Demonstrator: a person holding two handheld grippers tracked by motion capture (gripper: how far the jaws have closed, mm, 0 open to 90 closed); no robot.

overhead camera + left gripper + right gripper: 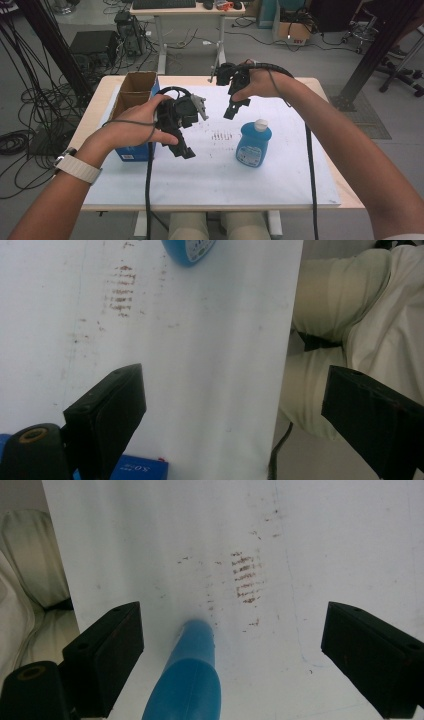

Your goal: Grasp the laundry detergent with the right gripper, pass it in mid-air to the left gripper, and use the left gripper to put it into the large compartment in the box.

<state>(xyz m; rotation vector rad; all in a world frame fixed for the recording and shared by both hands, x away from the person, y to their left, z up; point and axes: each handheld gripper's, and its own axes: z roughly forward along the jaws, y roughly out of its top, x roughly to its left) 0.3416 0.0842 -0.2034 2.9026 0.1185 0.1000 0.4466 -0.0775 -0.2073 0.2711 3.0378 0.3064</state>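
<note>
Cables (30,135) are spread over the grey floor around the tabletop (330,120), and a desk (187,10) is seen at the back. White paper (210,175) is laid over the tabletop, with small brown marks (222,135) near its middle.

A blue bottle (254,143) with a white cap is stood upright on the paper, a little right of the marks. An open box (134,95) is placed at the left edge of the paper.

The left hand-held gripper (186,150) is held above the paper, just beside the box and well apart from the bottle. Its jaws are spread wide in the left gripper view, with nothing between them; the bottom of the bottle (189,251) is seen at the top there.

The right hand-held gripper (234,108) is held in the air above and behind the bottle, not touching it. In the right gripper view its jaws are spread wide too, and the bottle (187,680) is seen below and between them, nearer the left jaw.
</note>
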